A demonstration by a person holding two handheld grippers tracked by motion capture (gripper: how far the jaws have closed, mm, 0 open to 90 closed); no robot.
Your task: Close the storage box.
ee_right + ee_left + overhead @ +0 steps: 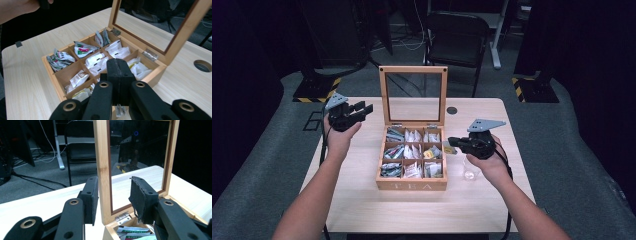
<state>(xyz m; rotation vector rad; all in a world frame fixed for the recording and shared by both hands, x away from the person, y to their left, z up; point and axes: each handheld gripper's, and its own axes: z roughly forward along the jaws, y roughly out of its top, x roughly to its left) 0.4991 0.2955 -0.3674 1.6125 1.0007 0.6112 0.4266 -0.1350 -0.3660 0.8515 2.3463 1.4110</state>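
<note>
left gripper (pixel 362 109): upper left, jaws wide apart by the lid (pixel 413 95) | right gripper (pixel 452 145): middle right, jaws pinch a tea bag (pixel 448 149) beside the tea box (pixel 412 184)

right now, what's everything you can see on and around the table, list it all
pale wooden table: one, light wood, centre of the high view
wooden tea box with nine compartments: one, light wood, middle of the table, glass-paned lid standing open at the back
tea sachets: many, white, green and yellow, spread through the compartments
small clear glass: one, see-through, on the table right of the box, under the right hand
round hole: one, dark, in the tabletop right of the lid
black folding chair: one, behind the table
left claw: one, black, jaws open, raised left of the lid
right claw: one, black, jaws shut on a yellow-tagged sachet at the box's right edge
</note>
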